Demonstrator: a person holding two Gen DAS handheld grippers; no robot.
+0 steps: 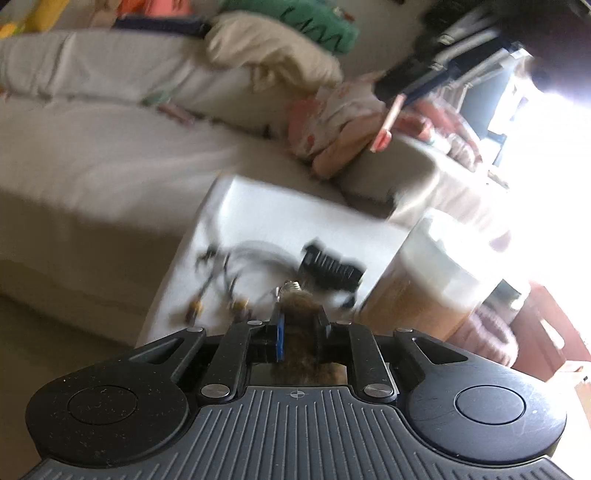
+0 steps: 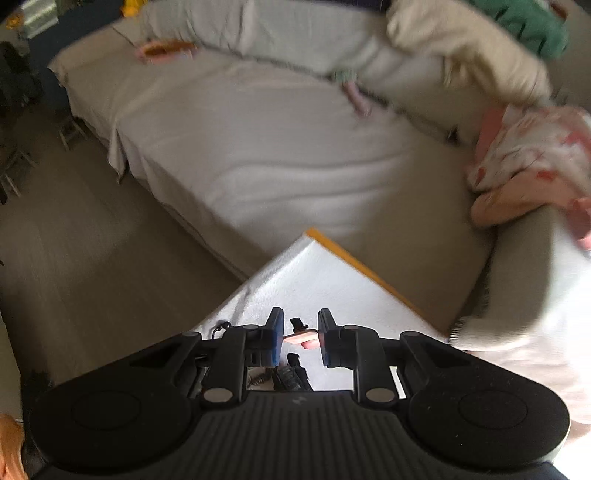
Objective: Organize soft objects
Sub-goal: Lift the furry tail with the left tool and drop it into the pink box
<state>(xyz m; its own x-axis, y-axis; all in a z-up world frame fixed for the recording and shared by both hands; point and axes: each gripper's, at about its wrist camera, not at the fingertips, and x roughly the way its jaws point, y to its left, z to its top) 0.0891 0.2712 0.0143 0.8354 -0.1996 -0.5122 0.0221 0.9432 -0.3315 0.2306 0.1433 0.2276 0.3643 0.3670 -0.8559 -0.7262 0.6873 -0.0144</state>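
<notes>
My left gripper (image 1: 300, 319) is shut on a small brown furry toy (image 1: 297, 302) with a metal clasp (image 1: 290, 286) at its far end, held just above the white table (image 1: 280, 218). My right gripper (image 2: 301, 325) is shut on a thin flat pink piece (image 2: 301, 338) that spans the gap between its pads. In the left wrist view the right gripper (image 1: 402, 94) hangs in the air over the sofa arm with that pink piece (image 1: 386, 125) dangling from it. A white and pink patterned soft item (image 2: 532, 155) lies crumpled at the sofa's right end.
A grey-covered sofa (image 2: 258, 147) carries a beige cushion (image 1: 266, 48) and a green one (image 1: 317, 26). The table holds tangled cables (image 1: 229, 266) and a black ribbed part (image 1: 332, 267). A clear tub with a white lid (image 1: 436, 266) stands to its right. Beige floor (image 2: 74, 240) lies to the left.
</notes>
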